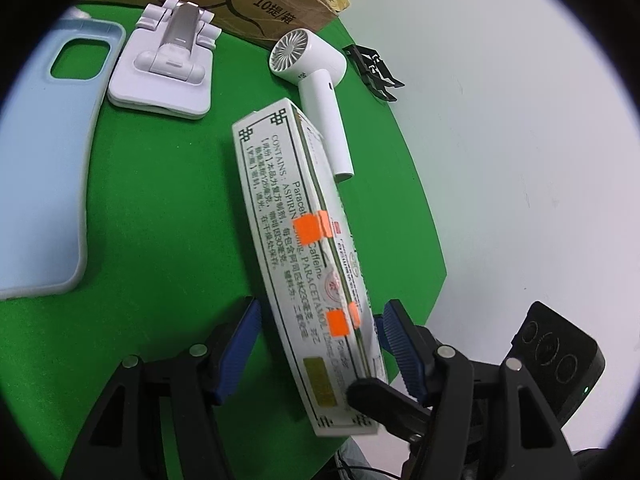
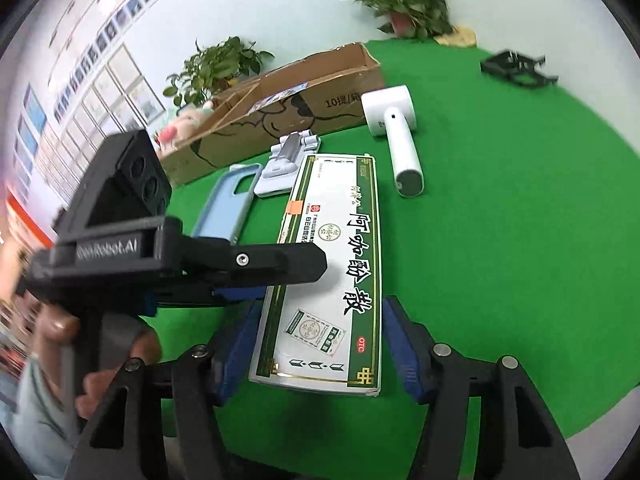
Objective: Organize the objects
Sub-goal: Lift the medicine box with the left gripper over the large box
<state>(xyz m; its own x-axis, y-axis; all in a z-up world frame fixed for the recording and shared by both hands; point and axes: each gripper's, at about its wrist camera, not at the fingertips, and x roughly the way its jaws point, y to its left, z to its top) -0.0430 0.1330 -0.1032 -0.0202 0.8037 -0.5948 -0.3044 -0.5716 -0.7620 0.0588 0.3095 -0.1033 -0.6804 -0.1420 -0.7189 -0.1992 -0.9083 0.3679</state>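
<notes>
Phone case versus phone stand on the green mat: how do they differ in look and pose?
The phone case is pale blue, a thin shell with a camera cutout; the phone stand is white with a silver arm. The phone case is longer and lies flat; the phone stand is squarer, folded down on its base. Both rest side by side, untouched.

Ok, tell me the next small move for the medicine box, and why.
Probably close the right hand-held gripper on the medicine box: its pads already flank the near end, while the left hand-held gripper shows a gap beside one pad. Grip first, then lift toward the cardboard box.
</notes>
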